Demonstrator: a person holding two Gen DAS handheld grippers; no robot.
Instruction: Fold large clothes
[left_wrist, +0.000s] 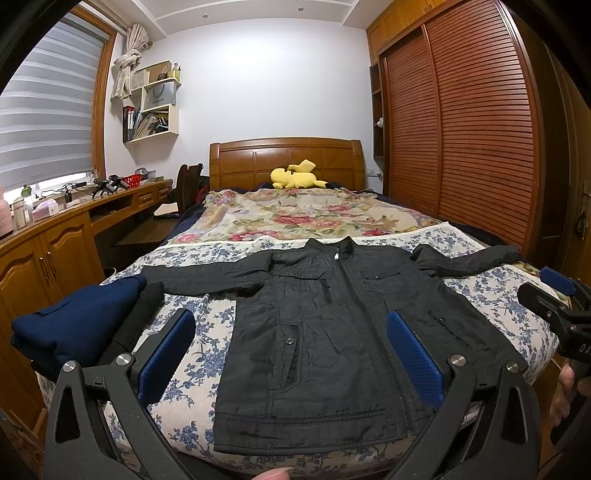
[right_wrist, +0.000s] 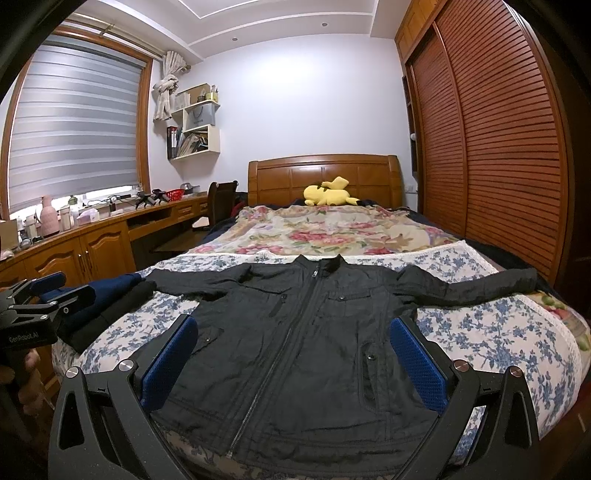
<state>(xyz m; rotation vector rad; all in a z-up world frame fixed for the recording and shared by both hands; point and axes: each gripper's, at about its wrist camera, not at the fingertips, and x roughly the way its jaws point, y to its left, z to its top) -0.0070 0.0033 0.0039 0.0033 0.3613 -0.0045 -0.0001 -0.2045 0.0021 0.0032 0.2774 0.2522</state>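
A black zip-up jacket (left_wrist: 325, 325) (right_wrist: 303, 339) lies flat and face up on the blue-flowered bedspread (left_wrist: 207, 321) (right_wrist: 491, 332), collar toward the headboard, both sleeves spread out sideways. My left gripper (left_wrist: 291, 354) hovers open above the jacket's hem, its blue pads (left_wrist: 166, 354) wide apart and holding nothing. Over the jacket's lower front my right gripper (right_wrist: 295, 358) is open as well, blue pads (right_wrist: 417, 365) spread, nothing between them. Each gripper shows at the edge of the other's view, the right gripper (left_wrist: 554, 295) and the left gripper (right_wrist: 48, 295).
Folded navy and black clothes (left_wrist: 85, 321) (right_wrist: 107, 302) sit at the bed's left edge. A yellow plush toy (left_wrist: 295, 175) lies by the wooden headboard (left_wrist: 286, 158). A desk with cabinets (left_wrist: 48, 251) runs along the left, a slatted wardrobe (left_wrist: 461, 122) along the right.
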